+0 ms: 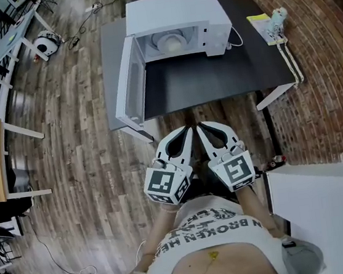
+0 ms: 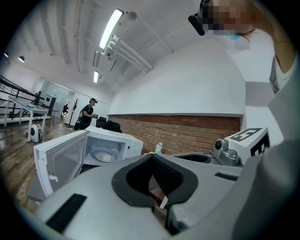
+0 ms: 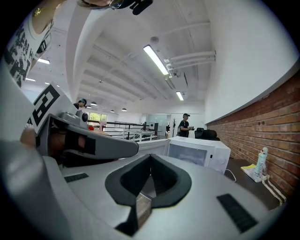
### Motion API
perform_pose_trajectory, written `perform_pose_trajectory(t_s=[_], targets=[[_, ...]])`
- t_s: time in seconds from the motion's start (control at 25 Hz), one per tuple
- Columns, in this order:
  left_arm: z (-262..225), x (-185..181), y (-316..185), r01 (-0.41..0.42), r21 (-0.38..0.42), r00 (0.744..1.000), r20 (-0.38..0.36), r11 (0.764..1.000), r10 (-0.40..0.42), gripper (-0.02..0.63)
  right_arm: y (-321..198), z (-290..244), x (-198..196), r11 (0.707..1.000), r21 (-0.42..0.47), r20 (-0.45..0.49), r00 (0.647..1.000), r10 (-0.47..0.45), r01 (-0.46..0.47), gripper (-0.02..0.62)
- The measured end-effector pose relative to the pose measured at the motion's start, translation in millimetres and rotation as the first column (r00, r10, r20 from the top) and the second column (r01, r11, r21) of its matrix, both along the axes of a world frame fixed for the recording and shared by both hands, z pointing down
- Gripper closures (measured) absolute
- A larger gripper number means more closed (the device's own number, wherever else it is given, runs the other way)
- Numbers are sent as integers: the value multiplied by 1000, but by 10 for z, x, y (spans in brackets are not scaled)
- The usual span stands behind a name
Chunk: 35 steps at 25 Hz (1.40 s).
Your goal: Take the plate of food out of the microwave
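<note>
At the person's waist, left gripper has its jaws pressed together at the tips, nothing between them. Right gripper is the same, jaws together and empty. The two grippers sit side by side, tips nearly touching each other, pointing toward the dark grey rectangular table, well short of its near edge. White box-shaped microwave stands at the table's far side, and its white hinged door is swung fully open to the left. Round white plate of pale food is inside the microwave cavity, well apart from both grippers. Yellow flat pad and small white bottle sit at the table's right end, near the red brick wall.
</note>
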<state>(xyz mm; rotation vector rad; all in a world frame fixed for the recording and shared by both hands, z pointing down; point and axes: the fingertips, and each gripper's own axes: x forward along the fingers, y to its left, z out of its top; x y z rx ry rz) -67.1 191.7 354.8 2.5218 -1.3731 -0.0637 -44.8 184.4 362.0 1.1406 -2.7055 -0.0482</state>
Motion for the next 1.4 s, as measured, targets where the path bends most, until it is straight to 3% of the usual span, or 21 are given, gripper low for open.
perform_pose_trajectory(t_s=[0.28, 0.48, 0.8, 1.24, 1.4], targets=[[89, 33, -525, 12, -7, 1000, 16, 1000, -12, 600, -548, 83, 8, 1000, 3, -40, 999, -12, 12, 588], [22, 102, -1141, 38, -1, 999, 26, 999, -37, 600, -1180, -2, 66, 999, 10, 29, 999, -46, 46, 588], [-112, 200, -2016, 100, 12, 993, 55, 995, -101, 600, -2044, -108, 153, 994, 4, 34, 993, -110, 109, 588], [-63, 450, -2712, 147, -3, 986, 73, 989, -147, 600, -2735, -64, 390, 986, 39, -26, 987, -161, 162, 588], [-27, 388, -2856, 180, -14, 982, 64, 984, -179, 600, -2900, 3, 411, 985, 8, -18, 985, -173, 174, 588]])
